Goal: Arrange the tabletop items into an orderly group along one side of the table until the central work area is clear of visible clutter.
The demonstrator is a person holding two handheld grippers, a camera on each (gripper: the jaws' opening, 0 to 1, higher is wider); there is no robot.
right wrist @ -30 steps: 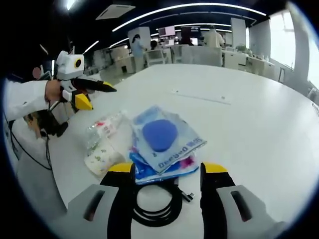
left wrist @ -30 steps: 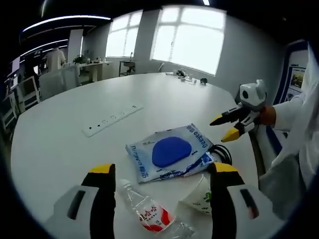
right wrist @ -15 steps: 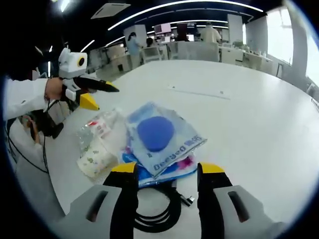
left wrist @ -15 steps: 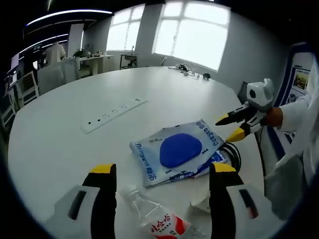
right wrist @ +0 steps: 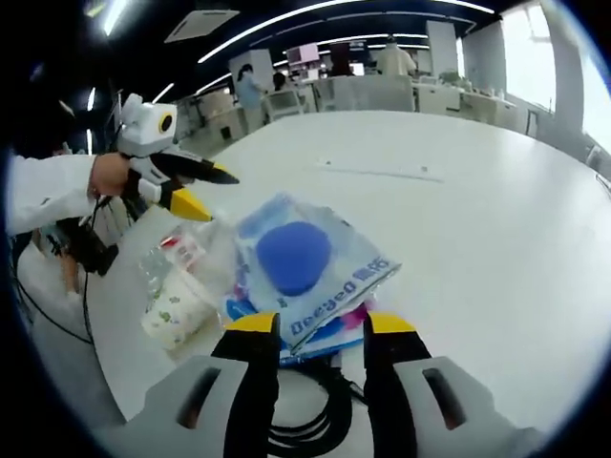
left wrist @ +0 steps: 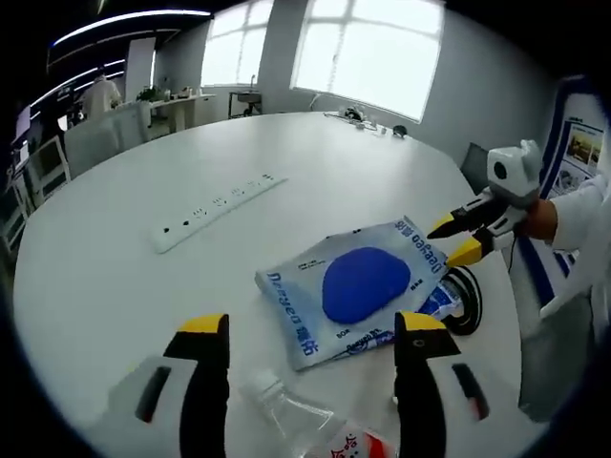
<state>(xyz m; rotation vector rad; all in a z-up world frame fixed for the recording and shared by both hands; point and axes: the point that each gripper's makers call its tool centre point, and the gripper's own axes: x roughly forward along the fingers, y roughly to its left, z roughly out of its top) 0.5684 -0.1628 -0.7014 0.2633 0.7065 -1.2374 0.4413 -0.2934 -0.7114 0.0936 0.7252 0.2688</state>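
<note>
A pale blue plastic bag (left wrist: 358,286) with a dark blue oval lies on the white round table (left wrist: 115,277), stacked on other packets. My left gripper (left wrist: 312,329) is open above the bag's near edge and a clear bottle (left wrist: 305,425). My right gripper (right wrist: 322,326) is open with a narrowed gap, its jaws astride the bag's (right wrist: 301,262) edge, above a black cable coil (right wrist: 310,420). In the left gripper view the right gripper (left wrist: 456,240) hovers over the bag's far corner and the cable (left wrist: 468,303). In the right gripper view the left gripper (right wrist: 205,191) hangs over the bottle (right wrist: 177,253) and a paper cup (right wrist: 172,310).
A white power strip (left wrist: 215,212) lies on the table beyond the bag, also seen as the power strip (right wrist: 382,174) in the right gripper view. Small items (left wrist: 368,119) sit at the table's far edge. Desks, chairs and people stand in the room behind.
The right gripper's jaws have drawn closer together and come nearer the bag's edge. The left gripper's view has shifted, so the bottle sits lower and the cup has left it.
</note>
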